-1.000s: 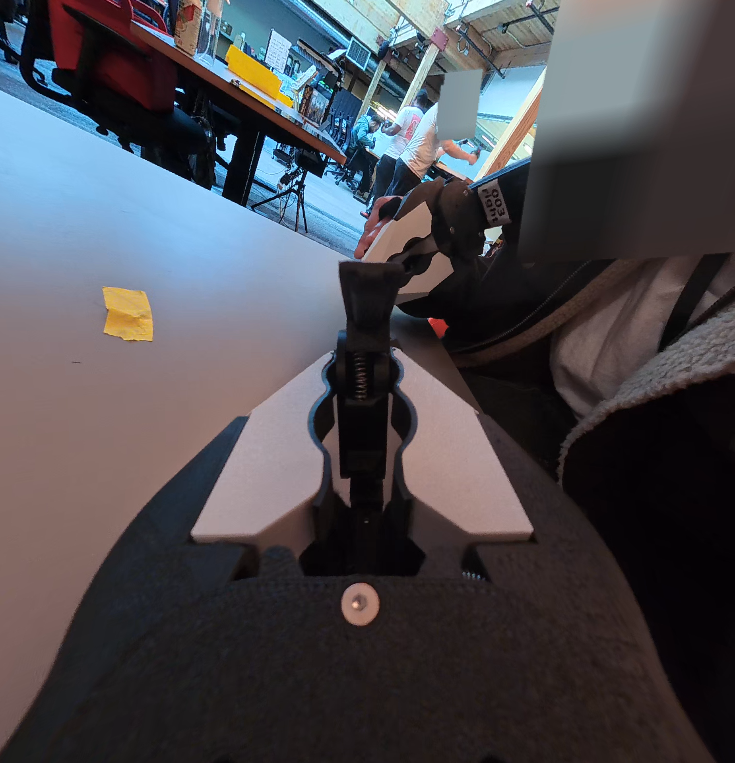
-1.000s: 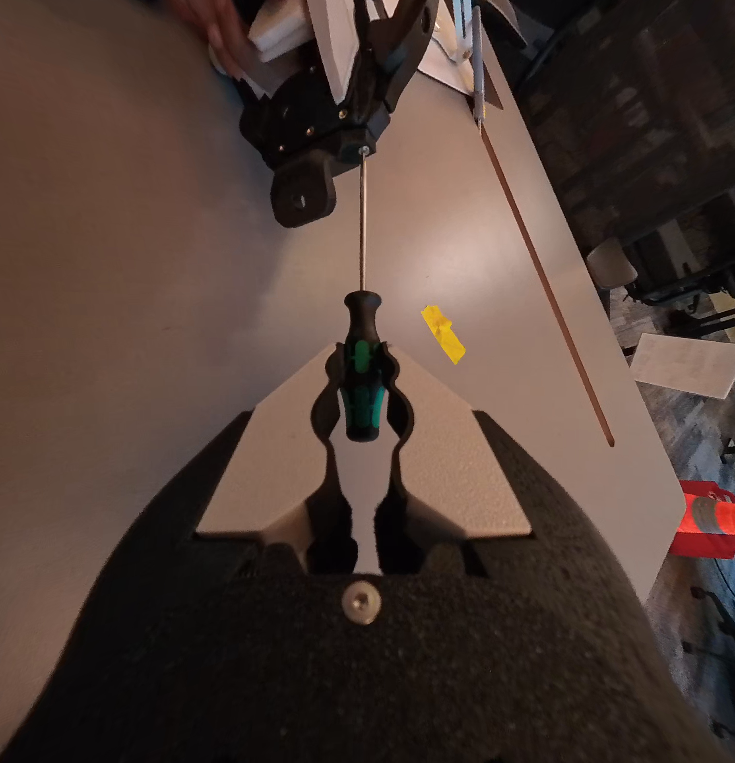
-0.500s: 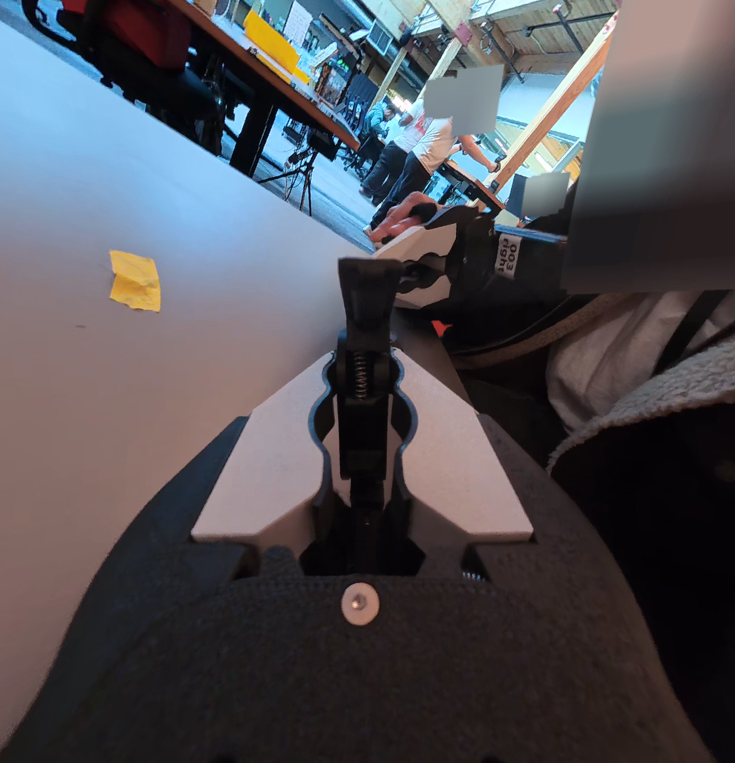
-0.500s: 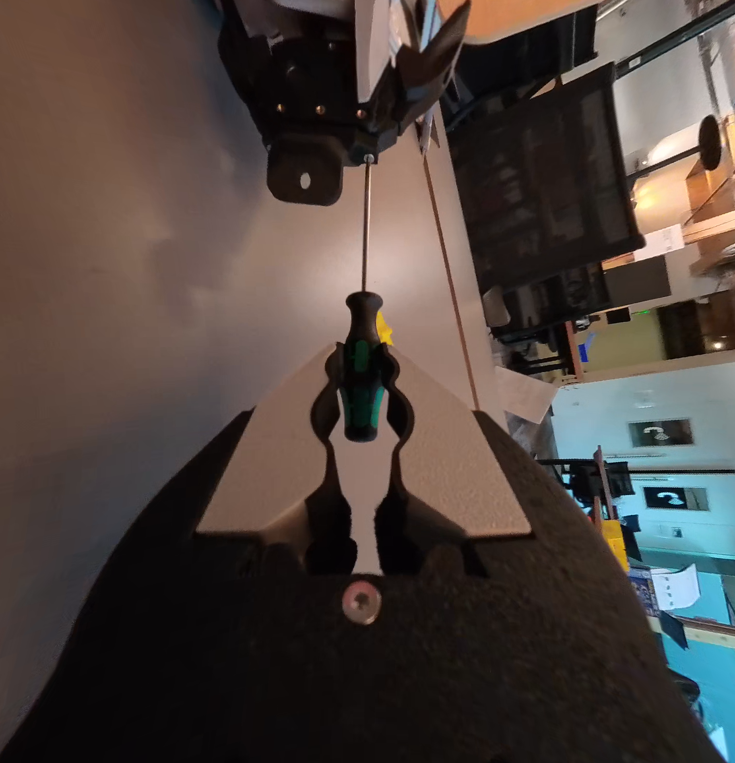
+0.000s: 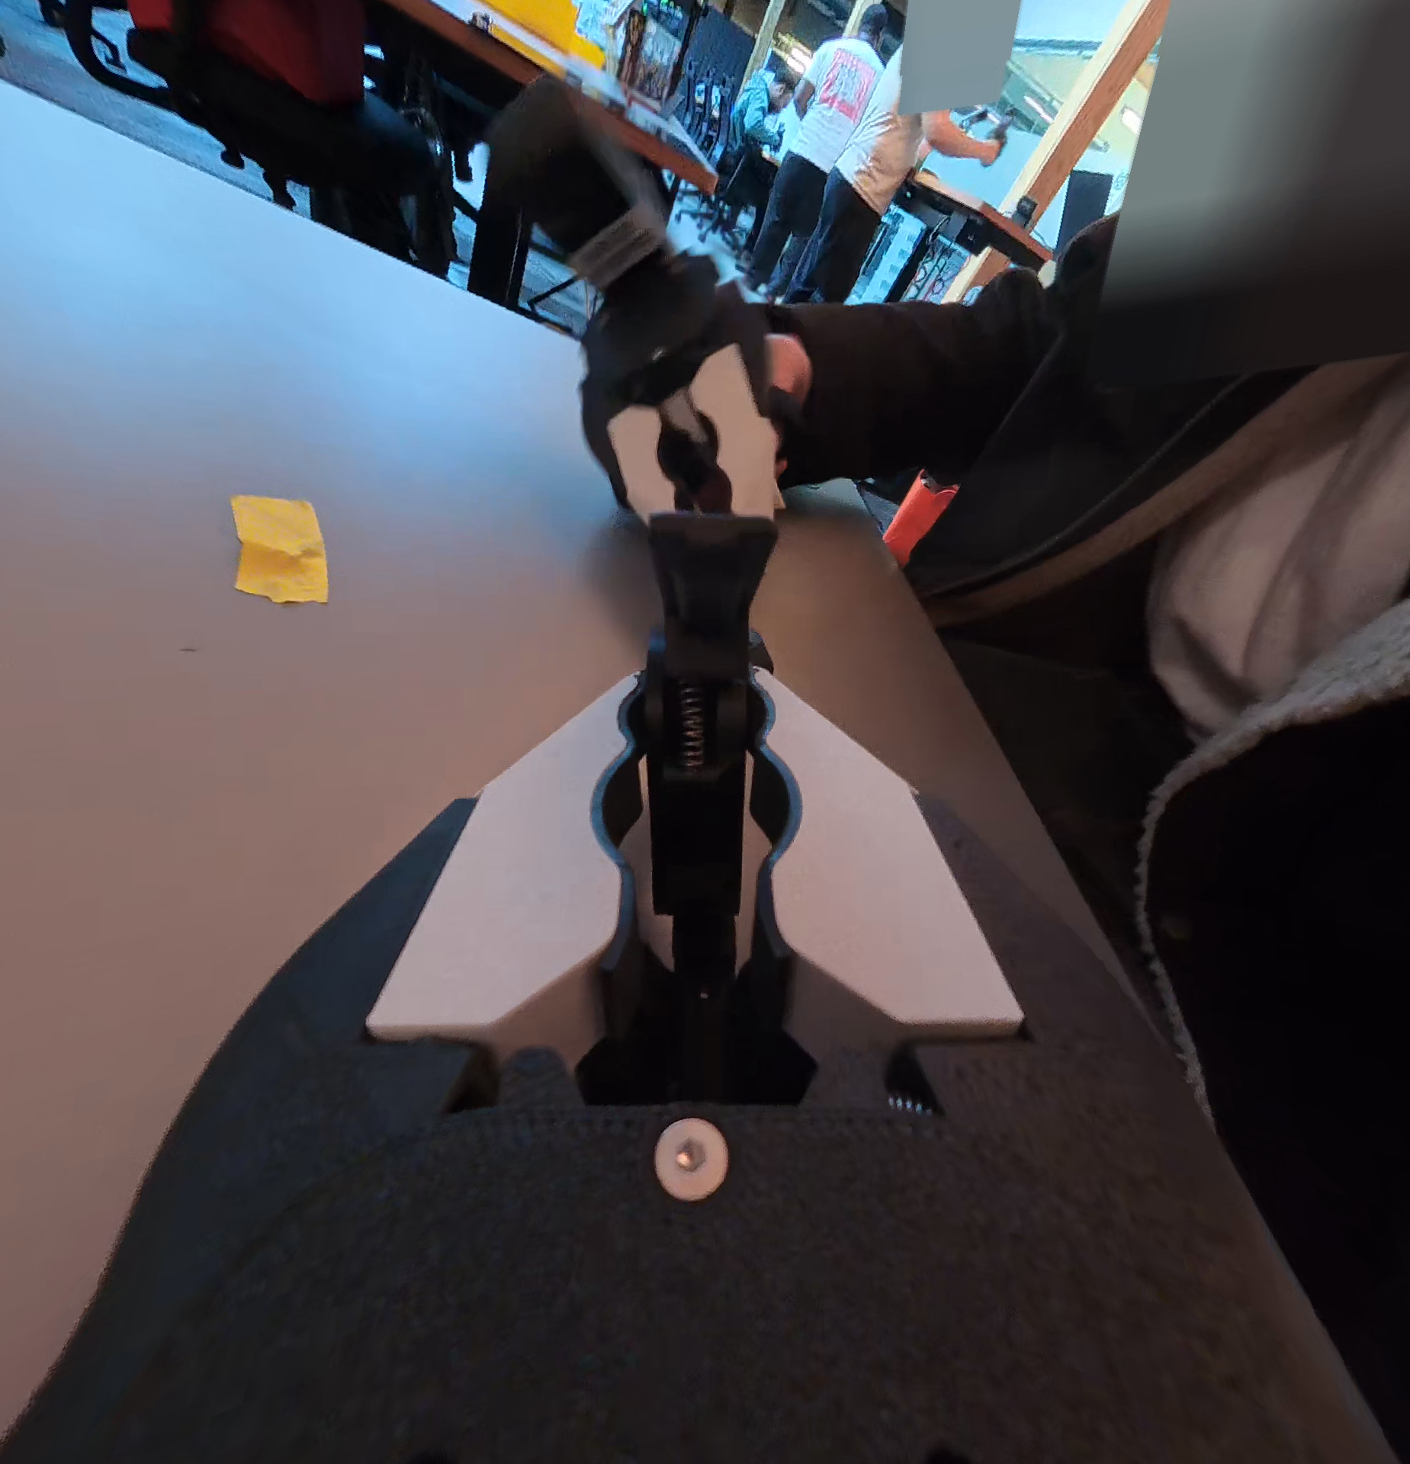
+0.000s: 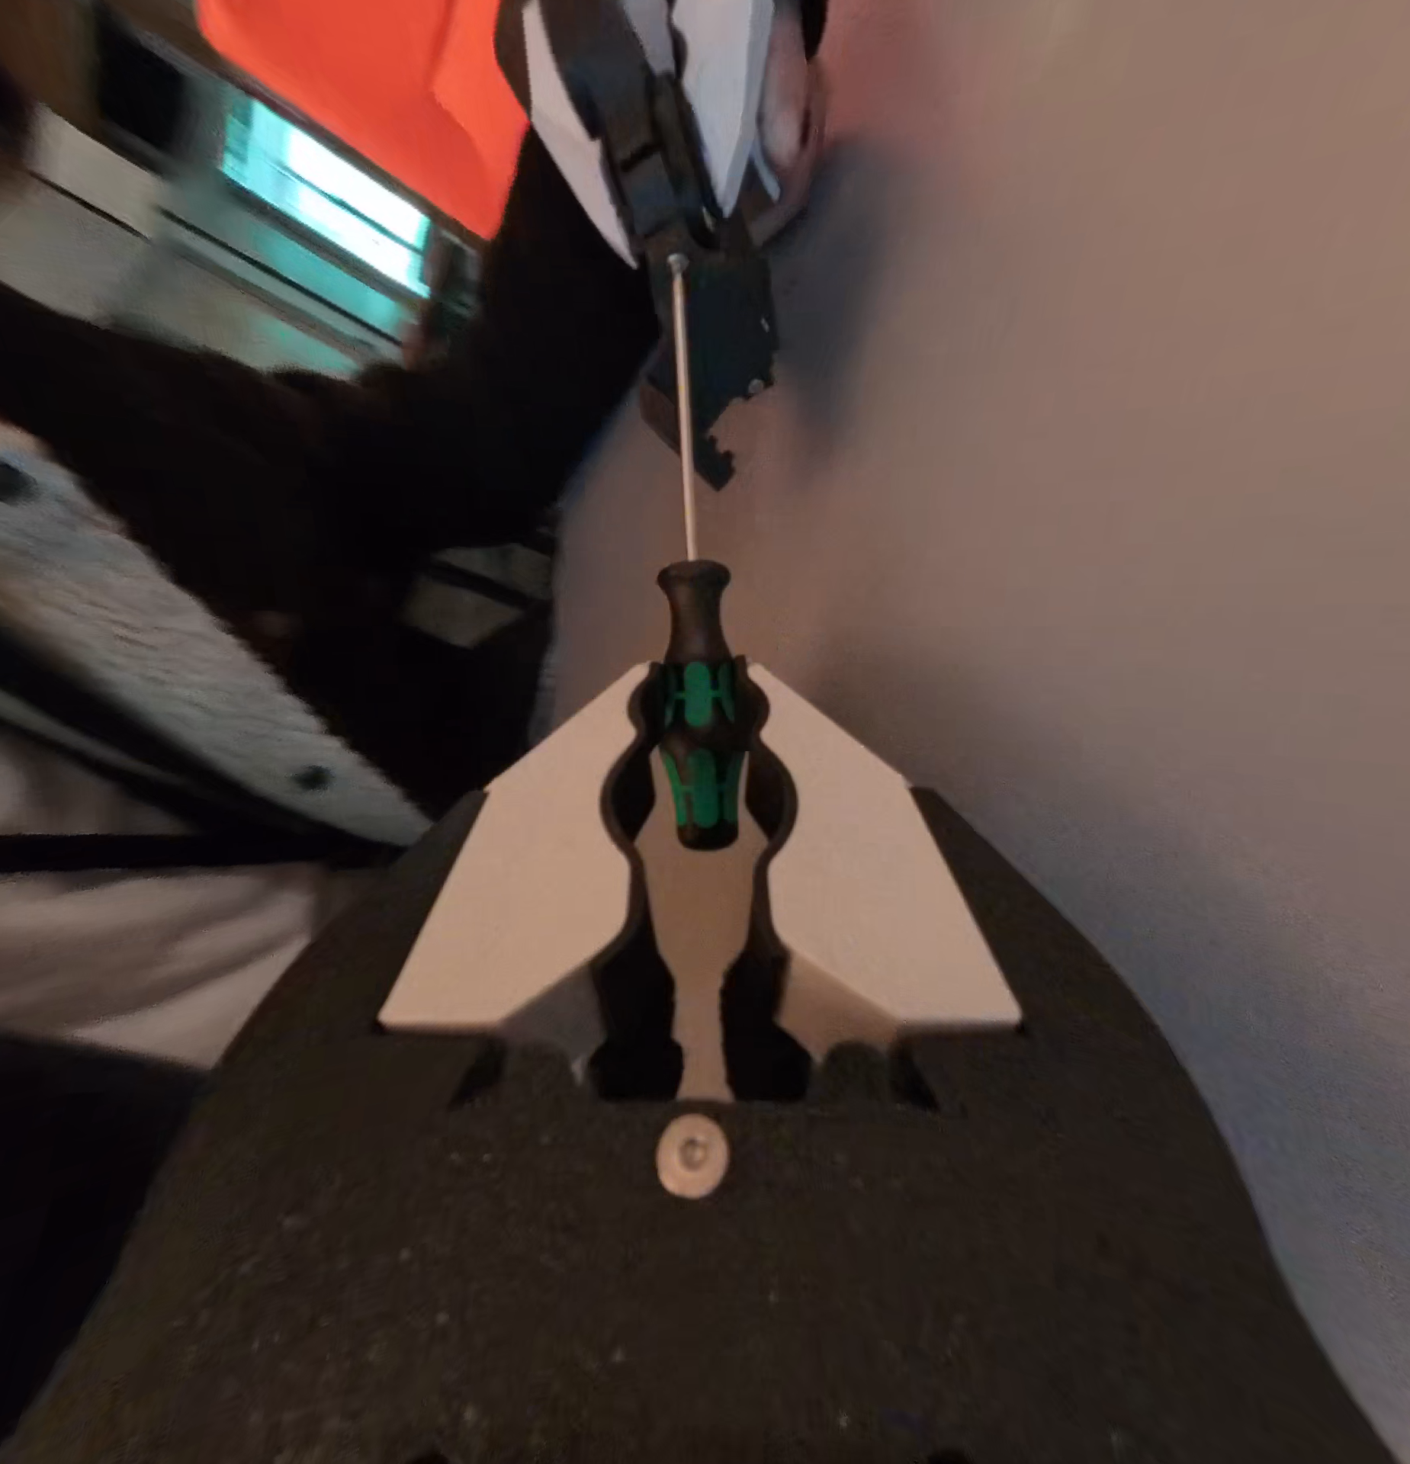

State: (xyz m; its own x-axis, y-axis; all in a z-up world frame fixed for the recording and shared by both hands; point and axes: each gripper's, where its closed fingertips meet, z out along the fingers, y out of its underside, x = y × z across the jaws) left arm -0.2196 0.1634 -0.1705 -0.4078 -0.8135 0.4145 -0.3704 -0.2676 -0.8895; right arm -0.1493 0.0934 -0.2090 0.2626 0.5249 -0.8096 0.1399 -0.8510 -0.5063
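My left gripper is shut on a black plastic part with a small spring, held just above the grey table. My right gripper is shut on a screwdriver with a black and green handle. Its thin steel shaft runs forward and its tip meets a silver screw on the black part in the left gripper. In the left wrist view the right gripper sits just beyond the black part, facing it.
A yellow piece of tape lies on the table to the left. A person's dark sleeve and grey fleece fill the right side. An orange object sits past the table edge. People stand by far desks.
The right gripper has rolled hard with the screwdriver tip staying on the screw; its view has spun and blurred. In the left wrist view the right gripper has turned to face straight on.
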